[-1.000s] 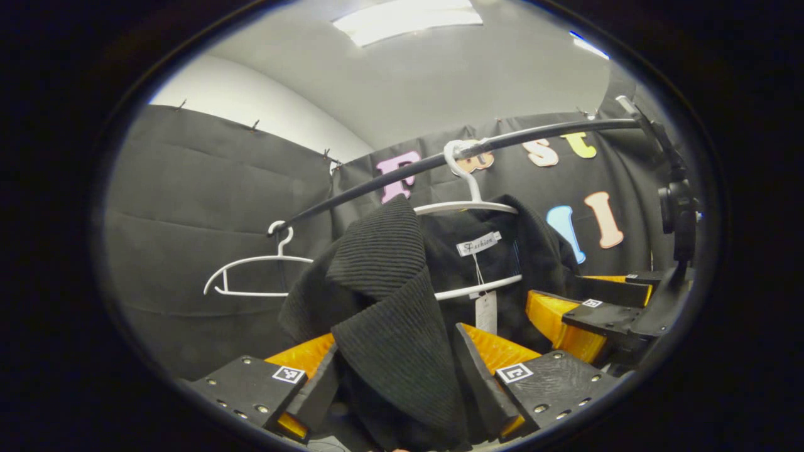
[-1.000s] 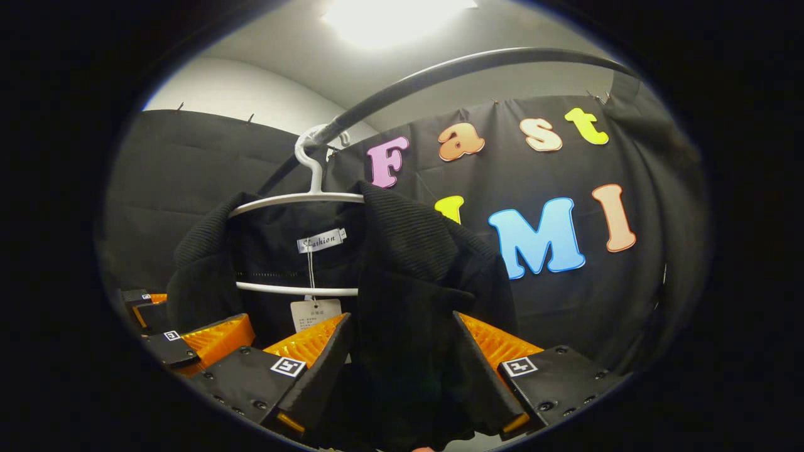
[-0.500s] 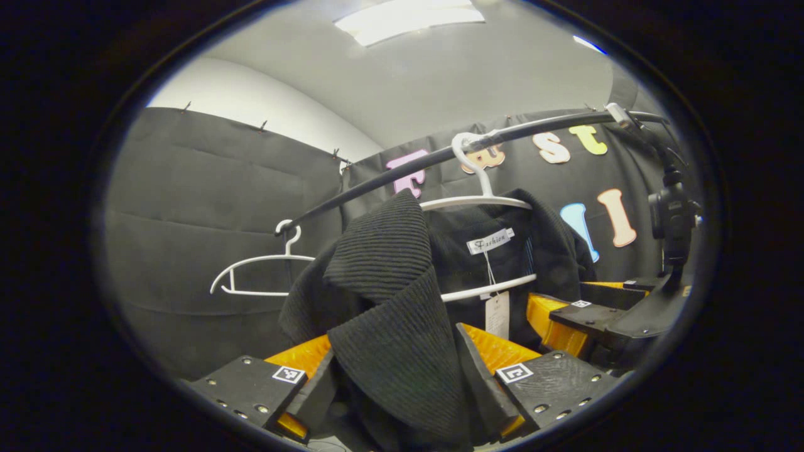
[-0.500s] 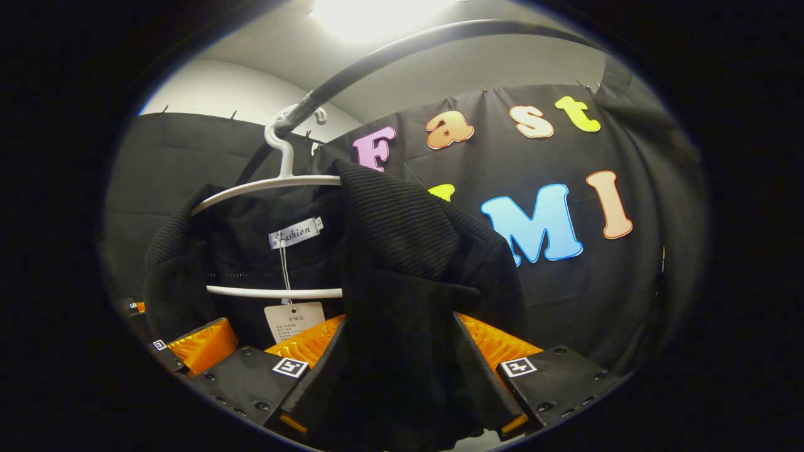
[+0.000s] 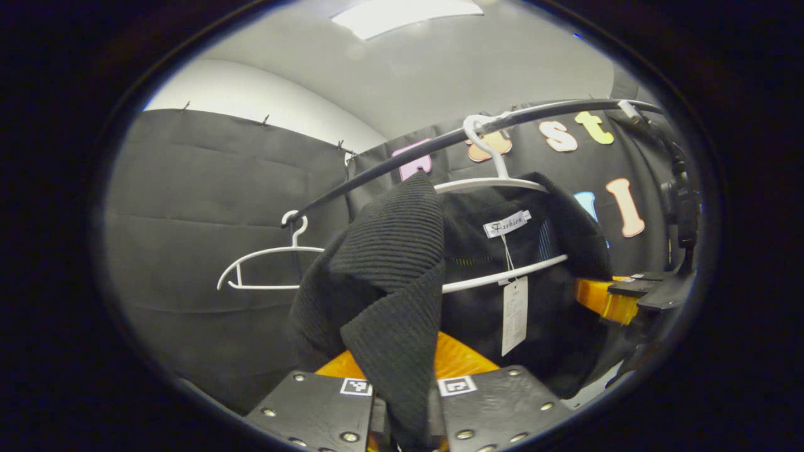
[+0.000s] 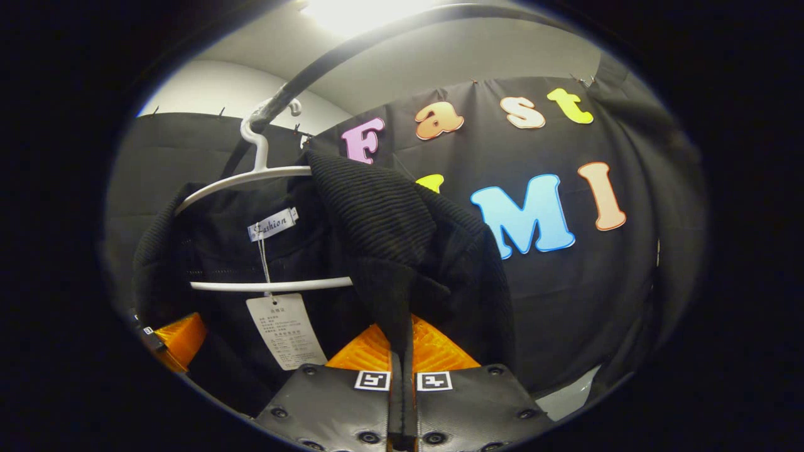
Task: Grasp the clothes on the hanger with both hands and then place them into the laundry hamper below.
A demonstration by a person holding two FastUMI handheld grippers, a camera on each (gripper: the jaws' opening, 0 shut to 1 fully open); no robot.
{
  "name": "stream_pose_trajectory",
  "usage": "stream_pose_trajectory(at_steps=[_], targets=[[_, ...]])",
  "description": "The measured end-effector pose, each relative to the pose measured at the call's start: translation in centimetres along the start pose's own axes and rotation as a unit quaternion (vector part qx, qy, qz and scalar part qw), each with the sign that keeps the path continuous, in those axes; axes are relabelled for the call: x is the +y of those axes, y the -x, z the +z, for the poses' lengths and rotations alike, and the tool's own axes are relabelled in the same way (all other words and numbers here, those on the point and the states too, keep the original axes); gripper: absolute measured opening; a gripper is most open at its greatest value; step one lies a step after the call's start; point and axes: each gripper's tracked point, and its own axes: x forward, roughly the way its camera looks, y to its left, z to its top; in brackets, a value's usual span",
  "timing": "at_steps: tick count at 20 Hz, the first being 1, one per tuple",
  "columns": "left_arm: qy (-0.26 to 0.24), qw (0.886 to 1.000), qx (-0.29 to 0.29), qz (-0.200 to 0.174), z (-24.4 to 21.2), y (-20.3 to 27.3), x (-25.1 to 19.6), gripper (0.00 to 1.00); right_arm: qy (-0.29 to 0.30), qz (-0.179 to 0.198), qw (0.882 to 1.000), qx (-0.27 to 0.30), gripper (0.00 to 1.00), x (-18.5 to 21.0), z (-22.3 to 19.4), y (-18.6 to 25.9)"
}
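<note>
Black knit garment (image 5: 402, 263) hangs on white hanger (image 5: 496, 185) from rail (image 5: 389, 172) | left gripper (image 5: 405, 402), right gripper (image 6: 402, 389): jaws closed, each pinching a ribbed collar flap | likely soft, limp, light; collar grips suit lifting.

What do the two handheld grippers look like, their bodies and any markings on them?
The left gripper and the right gripper share a build: two flat dark plates studded with round screws, each plate carrying a small square black-and-white tag, with ridged orange plastic behind them. No cables or sleeves can be made out.
</note>
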Motion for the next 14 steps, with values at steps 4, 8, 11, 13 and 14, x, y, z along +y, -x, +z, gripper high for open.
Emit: stream_pose_trajectory(at_steps=[4,8,11,13,14], targets=[[0.0,1.0,-0.003,-0.005,0.4,0.4,0.5,0.05,0.041,-0.025,0.998,-0.029,0.01,-1.5,1.6,0.5],[-0.021,0.999,-0.025,-0.021,2.2,1.8,0.6,0.05,0.068,-0.04,0.995,-0.064,0.01,-2.4,3.9,2.2],[-0.029,0.998,-0.042,-0.023,3.9,2.8,1.2,0.05,0.073,-0.048,0.993,-0.084,0.0,-3.4,5.6,3.0],[-0.027,0.998,-0.05,-0.025,5.1,3.7,1.5,0.05,0.075,-0.055,0.991,-0.095,0.01,-4.0,6.6,3.5],[-0.027,0.998,-0.054,-0.024,5.5,3.9,2.0,0.05,0.076,-0.058,0.99,-0.102,0.01,-4.4,7.1,3.7]])
